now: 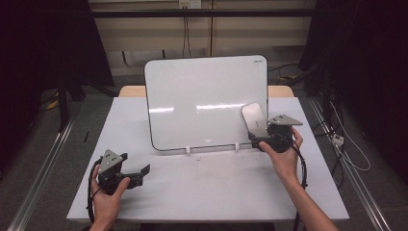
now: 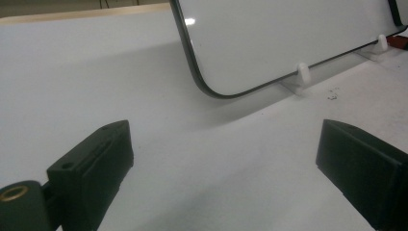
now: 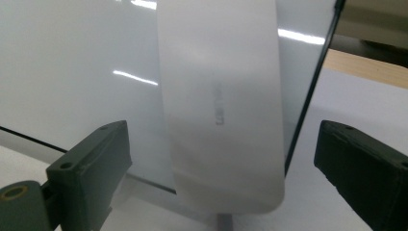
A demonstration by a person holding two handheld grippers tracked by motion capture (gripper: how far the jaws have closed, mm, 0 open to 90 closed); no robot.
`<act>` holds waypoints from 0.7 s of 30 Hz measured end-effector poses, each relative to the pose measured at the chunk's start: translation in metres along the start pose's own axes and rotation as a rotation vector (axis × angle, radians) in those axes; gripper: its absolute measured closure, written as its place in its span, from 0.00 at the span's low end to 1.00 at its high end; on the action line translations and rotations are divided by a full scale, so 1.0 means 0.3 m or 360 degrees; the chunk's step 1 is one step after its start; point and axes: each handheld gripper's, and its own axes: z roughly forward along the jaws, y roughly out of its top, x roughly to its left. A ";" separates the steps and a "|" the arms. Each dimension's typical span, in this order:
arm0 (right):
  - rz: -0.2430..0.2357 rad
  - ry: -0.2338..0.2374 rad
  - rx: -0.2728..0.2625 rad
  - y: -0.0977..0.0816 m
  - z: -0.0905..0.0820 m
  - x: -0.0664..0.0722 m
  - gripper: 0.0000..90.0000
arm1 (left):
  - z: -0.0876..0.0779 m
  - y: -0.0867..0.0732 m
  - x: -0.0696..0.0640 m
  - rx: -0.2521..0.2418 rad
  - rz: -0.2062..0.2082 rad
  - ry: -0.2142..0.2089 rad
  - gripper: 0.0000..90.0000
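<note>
Lying between right gripper (image 3: 219,159) fingers (image 3: 91,163): eraser (image 3: 221,106).

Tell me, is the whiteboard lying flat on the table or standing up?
Standing up, leaning back. The whiteboard rests its lower edge on small white clips on the table, its face tilted away from the person.

White whiteboard (image 1: 202,101), black rim; black tongs (image 2: 223,168).

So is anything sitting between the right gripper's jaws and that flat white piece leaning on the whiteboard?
Nothing visible. The right gripper is open, and the flat white piece stands directly ahead between its jaws, resting against the whiteboard. The left gripper is open, off to the side over the table.
</note>
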 end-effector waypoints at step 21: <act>0.0046 -0.0050 -0.0001 -0.167 -0.139 -0.020 0.07 | -0.010 0.001 0.004 -0.0031 -0.0004 0.0027 0.07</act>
